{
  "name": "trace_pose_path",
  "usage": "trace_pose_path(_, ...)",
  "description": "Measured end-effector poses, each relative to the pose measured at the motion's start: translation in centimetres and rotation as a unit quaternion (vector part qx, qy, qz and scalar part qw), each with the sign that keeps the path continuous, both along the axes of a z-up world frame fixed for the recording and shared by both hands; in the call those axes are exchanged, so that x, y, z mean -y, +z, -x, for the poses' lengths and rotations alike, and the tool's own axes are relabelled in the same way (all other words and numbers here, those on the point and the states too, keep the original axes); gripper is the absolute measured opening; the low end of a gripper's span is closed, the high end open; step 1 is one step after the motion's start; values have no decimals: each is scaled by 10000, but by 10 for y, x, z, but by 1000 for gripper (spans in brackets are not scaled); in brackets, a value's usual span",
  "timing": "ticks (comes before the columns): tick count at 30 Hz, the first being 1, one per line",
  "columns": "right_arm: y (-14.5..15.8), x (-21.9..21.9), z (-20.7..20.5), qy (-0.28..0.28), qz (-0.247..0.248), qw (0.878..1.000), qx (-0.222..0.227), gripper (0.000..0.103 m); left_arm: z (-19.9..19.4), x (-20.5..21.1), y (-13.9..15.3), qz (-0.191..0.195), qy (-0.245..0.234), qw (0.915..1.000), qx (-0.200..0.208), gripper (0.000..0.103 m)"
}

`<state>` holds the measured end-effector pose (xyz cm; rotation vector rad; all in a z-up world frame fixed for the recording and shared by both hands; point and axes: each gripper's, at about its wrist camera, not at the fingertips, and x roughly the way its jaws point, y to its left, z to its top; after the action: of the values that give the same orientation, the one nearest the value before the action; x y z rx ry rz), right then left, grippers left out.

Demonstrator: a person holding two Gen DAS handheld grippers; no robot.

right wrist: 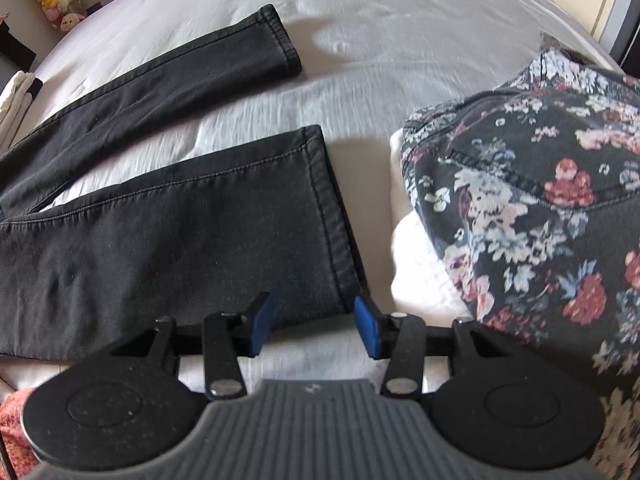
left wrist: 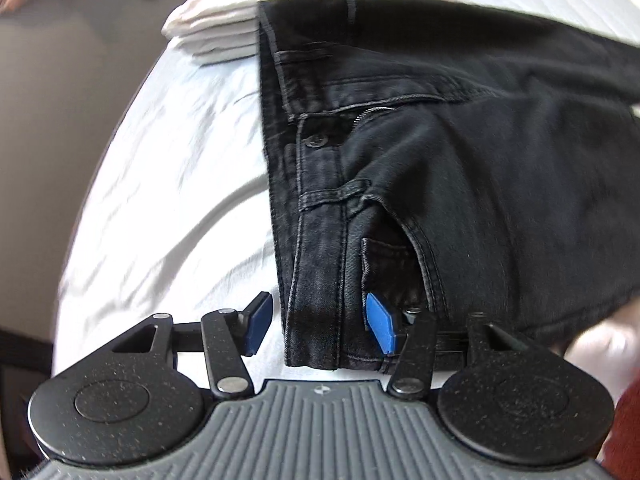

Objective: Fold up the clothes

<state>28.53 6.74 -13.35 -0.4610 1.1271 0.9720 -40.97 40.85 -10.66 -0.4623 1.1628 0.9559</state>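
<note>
The black jeans [left wrist: 460, 152] lay flat on the bed [left wrist: 160, 200]. The left tool [left wrist: 318, 326] was spread astride the waistband; the right tool [right wrist: 316, 326] was spread astride a leg hem corner, pinching nothing.

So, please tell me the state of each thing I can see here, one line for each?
Black jeans: spread flat on the bed, legs apart, not yet folded.
Jeans fly: button undone.
Left tongs: open, astride the waistband corner.
Right tongs: open, astride the near leg's hem corner.
Floral garment: crumpled, unfolded.
White clothes: folded, stacked.
</note>
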Motion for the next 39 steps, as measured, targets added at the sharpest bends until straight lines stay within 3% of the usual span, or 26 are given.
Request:
trace_pose_path(5, -12, 3, 1, -320, -93, 9993, -197, 57, 13, -10, -3, 242, 642, 9967, 430, 71)
trace_pose_path(10, -20, 12, -6, -882, -287, 9944, -511, 58, 29, -19, -15, 565, 1247, 9872, 821, 73)
trace_pose_path(14, -29, 18, -9, -1222, -422, 9886, -766, 59, 42, -24, -26, 846, 1717, 9762, 1023, 87)
trace_pose_path(19, -43, 23, -6, -1527, -611, 9801, -1114, 62, 58, -29, -40, 1220, 2312, 9531, 1523, 87)
trace_pose_path(22, -46, 23, -4, -1659, -834, 9731, -1365, 63, 58, -27, -43, 1227, 2437, 9480, 1636, 80)
trace_pose_path(27, -49, 20, -2, -1673, -1048, 9684, -1521, 62, 50, -24, -38, 1125, 2482, 9497, 1545, 72)
trace_pose_path(28, -50, 21, -4, -1729, -1100, 9659, -1583, 62, 50, -24, -37, 1115, 2503, 9492, 1544, 67)
trace_pose_path(30, -51, 23, -8, -1853, -1188, 9608, -1687, 60, 48, -23, -33, 1040, 2581, 9494, 1459, 46)
trace_pose_path(31, -51, 24, -10, -1904, -1226, 9583, -1741, 60, 47, -23, -31, 1003, 2591, 9504, 1398, 40)
trace_pose_path(39, -47, 44, -20, -2231, -1562, 9414, -1989, 61, 43, -21, -24, 874, 2667, 9503, 1350, 33)
